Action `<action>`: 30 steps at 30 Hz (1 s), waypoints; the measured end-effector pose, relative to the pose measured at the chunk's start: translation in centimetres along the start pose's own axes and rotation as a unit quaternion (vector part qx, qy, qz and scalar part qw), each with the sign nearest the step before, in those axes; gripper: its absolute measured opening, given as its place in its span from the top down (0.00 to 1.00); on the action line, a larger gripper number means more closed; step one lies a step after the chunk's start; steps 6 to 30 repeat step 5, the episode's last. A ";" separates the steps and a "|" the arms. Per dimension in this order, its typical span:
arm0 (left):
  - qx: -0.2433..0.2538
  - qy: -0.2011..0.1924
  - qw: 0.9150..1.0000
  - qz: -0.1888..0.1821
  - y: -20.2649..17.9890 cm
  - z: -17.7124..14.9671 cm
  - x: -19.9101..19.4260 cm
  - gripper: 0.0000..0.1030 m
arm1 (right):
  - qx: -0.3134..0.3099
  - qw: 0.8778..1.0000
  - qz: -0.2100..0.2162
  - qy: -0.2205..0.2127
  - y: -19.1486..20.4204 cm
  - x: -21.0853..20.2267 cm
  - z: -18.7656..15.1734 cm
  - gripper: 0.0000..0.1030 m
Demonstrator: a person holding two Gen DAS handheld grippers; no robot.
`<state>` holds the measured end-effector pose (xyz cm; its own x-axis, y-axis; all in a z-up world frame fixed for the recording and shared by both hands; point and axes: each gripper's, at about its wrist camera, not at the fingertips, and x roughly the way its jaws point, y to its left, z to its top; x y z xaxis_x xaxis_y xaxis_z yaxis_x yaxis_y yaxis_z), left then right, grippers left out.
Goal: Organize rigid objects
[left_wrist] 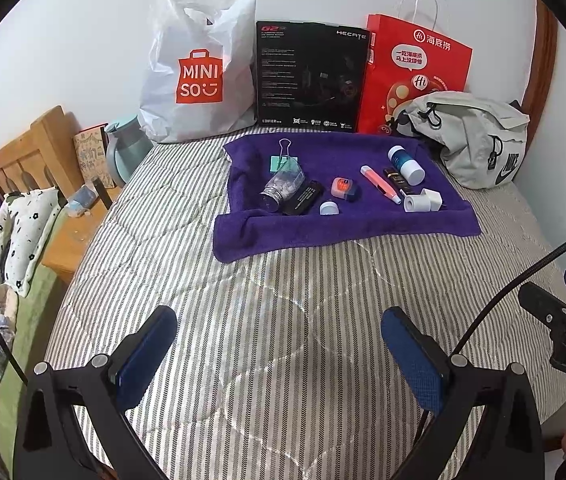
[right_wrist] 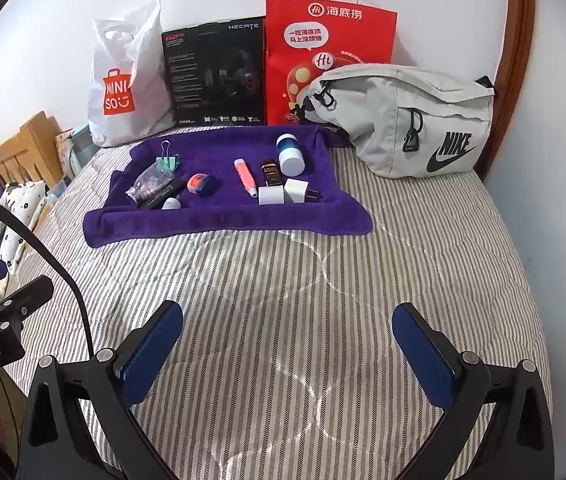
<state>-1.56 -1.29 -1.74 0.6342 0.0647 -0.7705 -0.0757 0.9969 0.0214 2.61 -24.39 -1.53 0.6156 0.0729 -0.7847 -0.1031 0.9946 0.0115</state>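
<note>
A purple towel [left_wrist: 323, 228] [right_wrist: 211, 226] lies on the striped bed and carries several small items. On it I see a clear bottle [left_wrist: 281, 188] [right_wrist: 150, 181], a green binder clip [left_wrist: 283, 158] [right_wrist: 167, 160], a black bar [left_wrist: 302, 199], an orange-and-blue tape dispenser [left_wrist: 344, 189] [right_wrist: 200, 183], a pink marker [left_wrist: 379, 184] [right_wrist: 244, 178], a blue-and-white bottle [left_wrist: 406, 164] [right_wrist: 290, 154], white chargers [left_wrist: 423, 200] [right_wrist: 285, 194] and a small white cap [left_wrist: 329, 208] [right_wrist: 171, 203]. My left gripper [left_wrist: 279, 356] and right gripper [right_wrist: 289, 354] hang open and empty over the bedspread, well short of the towel.
Against the wall stand a white Miniso bag [left_wrist: 195, 76] [right_wrist: 123, 88], a black headset box [left_wrist: 309, 80] [right_wrist: 215, 76] and a red paper bag [left_wrist: 411, 68] [right_wrist: 323, 56]. A grey Nike pouch [left_wrist: 479, 140] [right_wrist: 411, 120] lies right of the towel. A wooden nightstand [left_wrist: 67, 240] and pillows sit left.
</note>
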 end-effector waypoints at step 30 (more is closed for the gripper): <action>-0.003 -0.004 1.000 -0.010 0.2 -0.1 0.0 0.00 | -0.001 1.000 -0.001 0.002 0.0 0.1 0.0 0.00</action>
